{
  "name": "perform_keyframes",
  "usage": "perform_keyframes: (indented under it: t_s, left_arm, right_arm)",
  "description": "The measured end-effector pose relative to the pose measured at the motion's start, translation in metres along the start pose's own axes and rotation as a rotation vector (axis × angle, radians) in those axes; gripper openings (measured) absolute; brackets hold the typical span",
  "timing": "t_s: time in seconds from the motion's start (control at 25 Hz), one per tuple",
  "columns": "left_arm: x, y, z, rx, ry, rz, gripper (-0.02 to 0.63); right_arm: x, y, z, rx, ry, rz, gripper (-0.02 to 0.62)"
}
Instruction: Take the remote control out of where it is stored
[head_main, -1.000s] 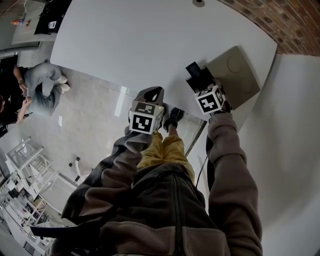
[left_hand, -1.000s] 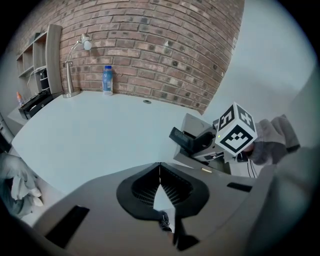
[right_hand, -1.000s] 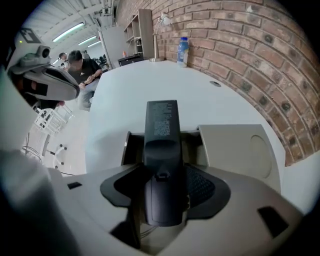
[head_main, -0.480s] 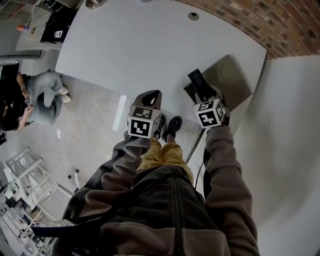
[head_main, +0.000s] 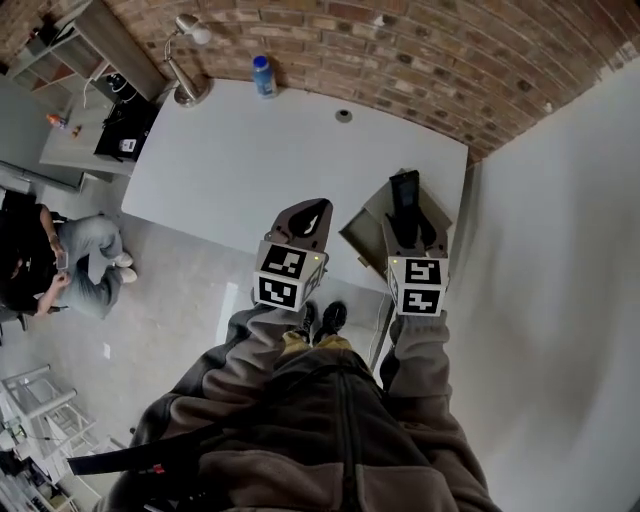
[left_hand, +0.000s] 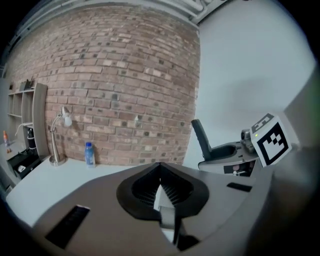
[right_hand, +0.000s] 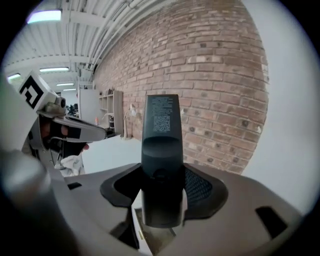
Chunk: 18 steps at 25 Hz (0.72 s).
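My right gripper (head_main: 408, 224) (right_hand: 161, 172) is shut on the black remote control (head_main: 405, 195) (right_hand: 161, 145). The remote stands upright out of the jaws, its label side towards the camera. It is lifted above an olive-grey holder (head_main: 364, 228) at the right end of the white table (head_main: 250, 160). From the left gripper view the remote (left_hand: 201, 137) shows sticking up from the right gripper (left_hand: 212, 155). My left gripper (head_main: 310, 210) (left_hand: 160, 167) hangs beside it, over the table's front edge, shut with nothing between its jaws.
A brick wall (head_main: 420, 70) runs behind the table, with a water bottle (head_main: 264, 76) (left_hand: 90, 154) and a desk lamp (head_main: 185, 60) (left_hand: 59, 135) near it. A white wall (head_main: 560, 250) closes the right side. A person (head_main: 50, 265) sits on the floor at left.
Both grippers have risen and now point towards the brick wall, the remote still held in the right one. The head view has tilted up, so the wall, bottle and lamp have come into sight.
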<state>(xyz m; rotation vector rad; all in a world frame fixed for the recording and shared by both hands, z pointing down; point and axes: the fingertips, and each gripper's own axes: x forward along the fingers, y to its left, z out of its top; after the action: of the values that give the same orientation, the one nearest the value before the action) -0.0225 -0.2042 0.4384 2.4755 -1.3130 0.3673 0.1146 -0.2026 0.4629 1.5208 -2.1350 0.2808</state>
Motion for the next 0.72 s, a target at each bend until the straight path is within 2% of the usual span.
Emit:
perform_keyframes:
  t_s: [0.12,0.24,0.36,0.72]
  left_arm:
    - [-0.01,-0.012,0.049,0.036,-0.107,-0.019,0.006]
    - [-0.021,-0.025,0.085,0.07,-0.176,-0.05,0.006]
    - [-0.033,-0.037,0.108,0.097,-0.225,-0.069,0.006]
    - [-0.045,-0.047,0.158,0.133,-0.325,-0.043,0.006]
  right_arm:
    - [-0.029,-0.014,0.037,0.053,-0.102,-0.042,0.236]
    - [-0.057,-0.021,0.07,0.066,-0.194,-0.066,0.236]
    - [-0.082,-0.024,0.096,0.056,-0.265,-0.067,0.236]
    - [-0.13,-0.041,0.148,0.03,-0.405,-0.111,0.236]
